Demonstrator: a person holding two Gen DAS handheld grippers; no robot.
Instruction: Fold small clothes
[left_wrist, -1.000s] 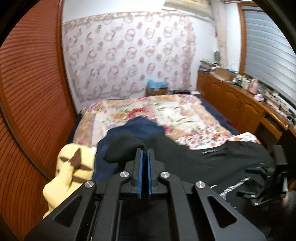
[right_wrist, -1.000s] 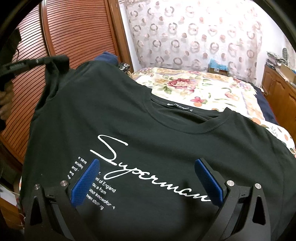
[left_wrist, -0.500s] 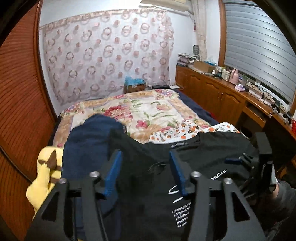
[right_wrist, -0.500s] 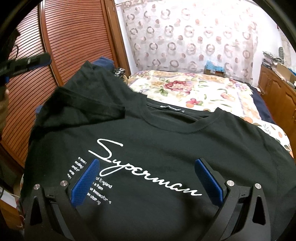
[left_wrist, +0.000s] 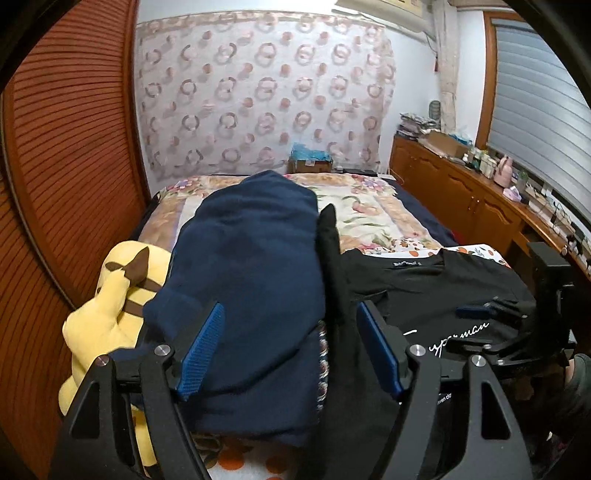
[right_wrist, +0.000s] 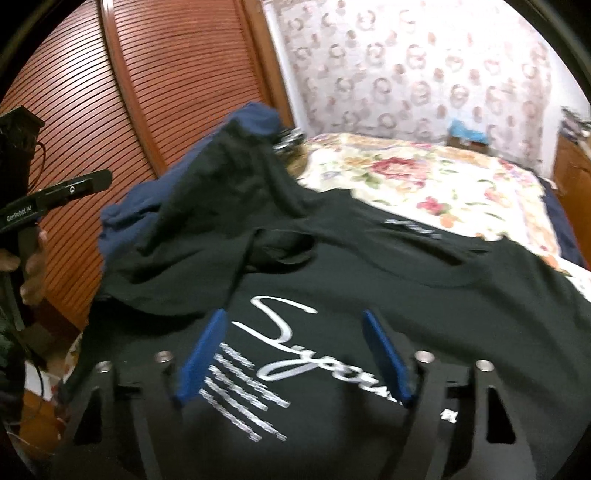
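A black T-shirt (right_wrist: 369, 280) with white script lettering lies front up on the bed; its left sleeve is folded in over the body (right_wrist: 207, 236). It also shows in the left wrist view (left_wrist: 436, 295). My left gripper (left_wrist: 291, 343) is open and empty, above the shirt's left edge and a navy garment (left_wrist: 251, 258). My right gripper (right_wrist: 295, 354) is open and empty, hovering over the lettering; it shows in the left wrist view (left_wrist: 517, 321) at the right. The left gripper's body (right_wrist: 55, 195) shows at the left of the right wrist view.
A yellow plush toy (left_wrist: 110, 306) lies left of the navy garment. The floral bedspread (left_wrist: 369, 218) stretches behind. A slatted wooden wardrobe (right_wrist: 110, 110) stands on the left, a wooden counter with clutter (left_wrist: 480, 192) on the right, a cardboard box (left_wrist: 310, 162) by the curtain.
My left gripper let go of the black sleeve and opened; the sleeve now lies folded over the shirt. The left gripper drew back left. The right gripper shifted left over the lettering.
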